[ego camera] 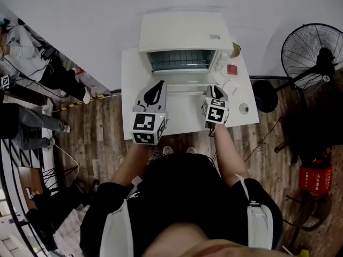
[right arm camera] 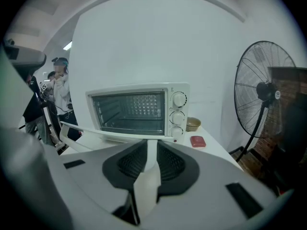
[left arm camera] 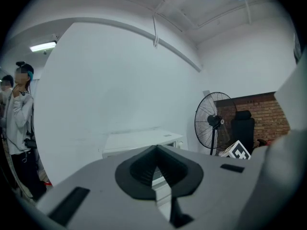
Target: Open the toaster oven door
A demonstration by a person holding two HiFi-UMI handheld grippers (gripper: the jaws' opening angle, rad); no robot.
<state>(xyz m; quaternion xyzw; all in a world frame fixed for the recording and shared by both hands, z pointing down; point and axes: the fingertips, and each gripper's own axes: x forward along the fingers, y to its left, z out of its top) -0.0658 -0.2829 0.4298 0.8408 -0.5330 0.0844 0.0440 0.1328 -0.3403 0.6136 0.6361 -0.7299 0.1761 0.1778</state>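
Person [ego camera: 177,197]: dark-clothed body fills the lower head view, with both arms reaching forward.
Table [ego camera: 131,90]: white, and carries the oven.
Toaster oven [ego camera: 185,33]: stands at the table's back by the wall.
Door [ego camera: 185,84]: already folded down flat toward the person.
Left gripper [ego camera: 159,83]: jaws pressed together and empty, at the door's left corner.
Right gripper [ego camera: 215,88]: jaws slightly parted and empty, at the door's right corner.
Red block [right arm camera: 197,141]: lies right of the oven.
Risk: a gripper leaning on the lowered door would likely strain its hinge or tip the oven; a sideways sweep could knock the block.
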